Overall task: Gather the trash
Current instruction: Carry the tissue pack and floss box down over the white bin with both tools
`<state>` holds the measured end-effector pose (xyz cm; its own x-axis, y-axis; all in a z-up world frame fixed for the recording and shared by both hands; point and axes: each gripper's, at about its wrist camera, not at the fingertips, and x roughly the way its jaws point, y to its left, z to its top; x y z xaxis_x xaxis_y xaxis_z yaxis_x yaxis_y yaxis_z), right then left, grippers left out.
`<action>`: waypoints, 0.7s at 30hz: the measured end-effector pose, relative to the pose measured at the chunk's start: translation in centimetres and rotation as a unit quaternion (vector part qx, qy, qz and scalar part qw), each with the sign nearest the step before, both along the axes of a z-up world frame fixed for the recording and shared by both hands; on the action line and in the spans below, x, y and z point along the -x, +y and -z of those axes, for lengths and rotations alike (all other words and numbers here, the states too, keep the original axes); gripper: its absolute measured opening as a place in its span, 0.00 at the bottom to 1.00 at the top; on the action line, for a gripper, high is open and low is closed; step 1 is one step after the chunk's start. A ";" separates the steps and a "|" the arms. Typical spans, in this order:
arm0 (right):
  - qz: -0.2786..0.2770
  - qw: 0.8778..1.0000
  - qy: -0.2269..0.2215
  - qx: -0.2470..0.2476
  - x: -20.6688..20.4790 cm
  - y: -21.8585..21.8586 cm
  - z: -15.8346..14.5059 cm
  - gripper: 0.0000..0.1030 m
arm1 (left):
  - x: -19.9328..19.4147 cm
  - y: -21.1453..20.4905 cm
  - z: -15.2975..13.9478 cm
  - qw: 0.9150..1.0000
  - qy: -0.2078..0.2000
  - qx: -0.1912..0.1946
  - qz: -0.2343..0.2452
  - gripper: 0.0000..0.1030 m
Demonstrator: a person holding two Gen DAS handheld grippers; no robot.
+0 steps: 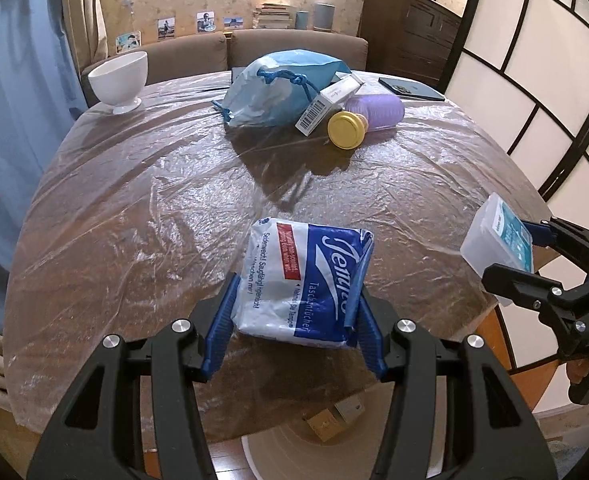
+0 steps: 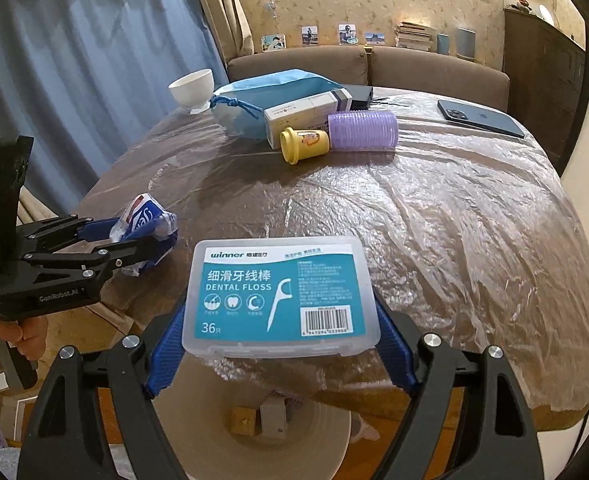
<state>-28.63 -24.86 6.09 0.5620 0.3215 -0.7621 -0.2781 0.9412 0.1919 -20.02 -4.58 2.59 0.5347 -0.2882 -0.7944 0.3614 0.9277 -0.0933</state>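
My left gripper (image 1: pixel 294 320) is shut on a blue-and-white Tempo tissue packet (image 1: pixel 306 280), held above the table's near edge; the packet also shows in the right wrist view (image 2: pixel 146 224). My right gripper (image 2: pixel 282 340) is shut on a clear dental floss box (image 2: pixel 282 296) with a teal label, seen in the left wrist view (image 1: pixel 498 236) at the right. Below both grippers stands a round beige bin (image 2: pixel 254 420) with small boxes inside.
The round table (image 1: pixel 154 200) is covered in clear plastic film. At its far side lie a blue drawstring bag (image 1: pixel 278 84), a white carton (image 1: pixel 330 104), a yellow bottle (image 1: pixel 346 130), a purple roller (image 1: pixel 378 110), a white bowl (image 1: pixel 120 80) and a dark phone (image 2: pixel 482 118).
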 end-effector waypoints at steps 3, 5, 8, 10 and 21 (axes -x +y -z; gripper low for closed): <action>-0.001 1.000 0.000 -0.006 0.6 -0.2 -0.2 0.78 | 0.5 0.0 0.0 1.000 0.002 0.000 0.002 0.52; -0.001 1.000 0.001 -0.009 0.9 -0.2 -0.2 0.78 | 0.9 -0.1 0.0 1.000 0.001 -0.003 0.003 0.52; -0.006 1.000 0.003 -0.012 1.3 -0.2 -0.3 0.78 | 1.4 -0.1 -0.2 1.000 0.002 0.001 0.007 0.51; -0.009 1.000 0.005 -0.008 1.6 -0.2 -0.3 0.78 | 1.7 -0.1 -0.3 1.000 0.004 0.005 0.010 0.51; -0.014 1.000 0.014 -0.016 2.5 -0.1 -0.1 0.78 | 2.9 0.1 -0.8 1.000 0.004 0.014 0.007 0.50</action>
<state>-31.16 -24.96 6.19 0.5319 0.3610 -0.7660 -0.2978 0.9266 0.2298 -22.88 -4.44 3.38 0.5249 -0.3177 -0.7896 0.3727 0.9198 -0.1223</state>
